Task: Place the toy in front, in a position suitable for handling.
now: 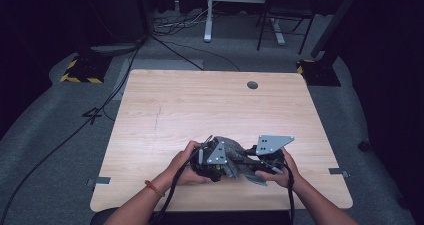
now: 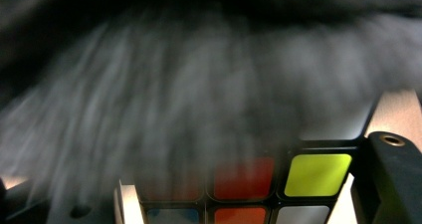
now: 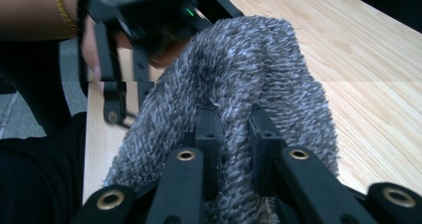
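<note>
In the high view the wooden bench (image 1: pixel 215 105) lies mostly bare: its whole upper half is open room, with one small round hole (image 1: pixel 252 85) near the far edge. Both hands work low in the frame, close to the near edge. The left hand (image 1: pixel 182 165) and right hand (image 1: pixel 280 171) hold their tools close together, with a grey fuzzy cloth (image 1: pixel 231 150) bunched between them.

In the right gripper view, the right claw (image 3: pixel 234 134) sits at lower centre with its jaws nearly closed, pinching a fold of the cloth (image 3: pixel 239 74) between them. The cloth rises in a hump toward the upper middle, where the left claw (image 3: pixel 149 30) meets it at the upper left. Bare bench (image 3: pixel 368 59) spreads to the right, out to its rounded corner at the top.

In the left gripper view the blurred cloth (image 2: pixel 199 84) covers most of the frame, and under its lower edge a colour cube puzzle (image 2: pixel 259 189) shows red, yellow-green, blue and white squares. How far the left claw's jaws stand apart cannot be told.
</note>
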### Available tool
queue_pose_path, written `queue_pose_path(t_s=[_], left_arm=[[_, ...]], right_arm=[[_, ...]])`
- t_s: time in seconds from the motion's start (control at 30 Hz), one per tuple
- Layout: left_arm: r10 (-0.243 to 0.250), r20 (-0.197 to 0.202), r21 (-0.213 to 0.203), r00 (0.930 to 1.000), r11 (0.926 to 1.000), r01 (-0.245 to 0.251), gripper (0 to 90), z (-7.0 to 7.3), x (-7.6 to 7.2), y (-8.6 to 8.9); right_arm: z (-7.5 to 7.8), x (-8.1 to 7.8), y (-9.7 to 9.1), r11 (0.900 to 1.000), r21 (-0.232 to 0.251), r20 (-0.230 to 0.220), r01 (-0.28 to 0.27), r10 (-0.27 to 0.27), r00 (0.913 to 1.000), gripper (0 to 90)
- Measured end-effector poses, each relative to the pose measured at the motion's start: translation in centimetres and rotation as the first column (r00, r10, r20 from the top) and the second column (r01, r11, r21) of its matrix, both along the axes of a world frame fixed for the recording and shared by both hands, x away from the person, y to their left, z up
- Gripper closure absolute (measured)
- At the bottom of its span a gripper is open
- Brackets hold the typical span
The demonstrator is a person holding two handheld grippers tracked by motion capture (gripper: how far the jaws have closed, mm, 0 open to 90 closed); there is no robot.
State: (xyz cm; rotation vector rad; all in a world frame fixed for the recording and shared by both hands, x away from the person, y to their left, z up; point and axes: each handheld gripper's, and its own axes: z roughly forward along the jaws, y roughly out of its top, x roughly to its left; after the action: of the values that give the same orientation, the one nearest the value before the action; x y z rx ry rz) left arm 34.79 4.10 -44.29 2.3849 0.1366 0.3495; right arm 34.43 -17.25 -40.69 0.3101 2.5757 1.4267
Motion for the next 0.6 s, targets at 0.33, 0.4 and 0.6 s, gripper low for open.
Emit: queue_pose_path(t_s=[0.33,0.4,0.6], left_arm=[[-0.003,-0.021,-0.029,0.9998,0.9996,0.002,33.4,0.2,0.1,0.6],[0.001,-0.022,-0.047,0.9998,0.9989,-0.002,33.4,0.3,0.1,0.9],[0.005,-0.01,-0.092,0.9999,0.9957,-0.006,33.4,1.1,0.1,1.6]], right_arm=[[-0.8,1.7,-0.6,0.9964,-0.024,-0.021,0.081,-0.081,0.9965,78.7],[-1.3,1.9,-1.1,0.995,-0.035,-0.036,0.094,-0.095,0.9948,78.7],[-2.4,2.0,-2.2,0.993,-0.055,-0.074,0.104,-0.108,0.9914,78.7]])
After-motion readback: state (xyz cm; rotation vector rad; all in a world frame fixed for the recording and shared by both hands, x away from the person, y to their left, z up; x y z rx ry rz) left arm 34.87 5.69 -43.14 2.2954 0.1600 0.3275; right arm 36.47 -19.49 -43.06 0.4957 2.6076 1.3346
